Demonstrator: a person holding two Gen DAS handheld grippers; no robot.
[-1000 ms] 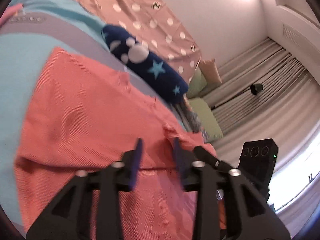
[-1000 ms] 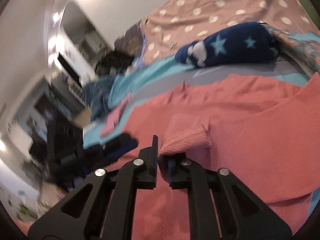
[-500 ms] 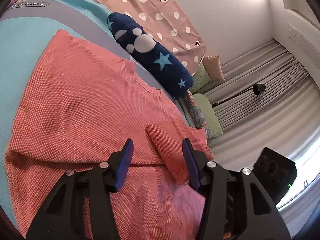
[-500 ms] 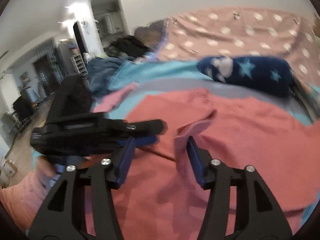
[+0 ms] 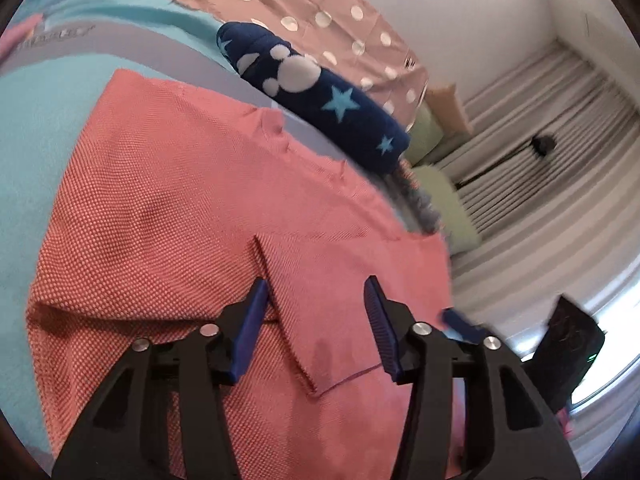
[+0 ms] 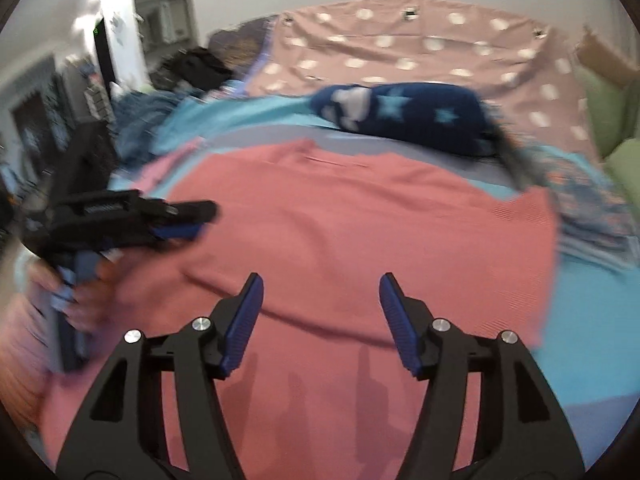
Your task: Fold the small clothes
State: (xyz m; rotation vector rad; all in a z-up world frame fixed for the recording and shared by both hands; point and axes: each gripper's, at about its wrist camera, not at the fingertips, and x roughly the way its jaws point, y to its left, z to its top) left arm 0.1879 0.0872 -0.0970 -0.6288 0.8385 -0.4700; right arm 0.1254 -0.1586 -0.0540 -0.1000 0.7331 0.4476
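Observation:
A coral-pink knit shirt (image 5: 160, 220) lies spread on the bed, its right sleeve (image 5: 340, 296) folded in over the body. My left gripper (image 5: 316, 312) is open and empty just above that folded sleeve. In the right wrist view the shirt (image 6: 360, 240) fills the middle and my right gripper (image 6: 320, 308) is open and empty above it. The left gripper (image 6: 176, 220) also shows there at the left, held in a hand. The right gripper's fingertips (image 5: 460, 324) show blurred at the right of the left wrist view.
A navy star-pattern roll (image 5: 320, 96) lies beyond the shirt's collar on a turquoise and grey sheet (image 5: 36, 128). A polka-dot brown cover (image 5: 320, 12) and green cushions (image 5: 444, 200) lie behind. Dark clothes (image 6: 132, 136) are piled at the bed's left end.
My right gripper let go of the folded sleeve, opened wide and pulled back. My left gripper opened wider and stays above the sleeve, which now lies flat on the shirt.

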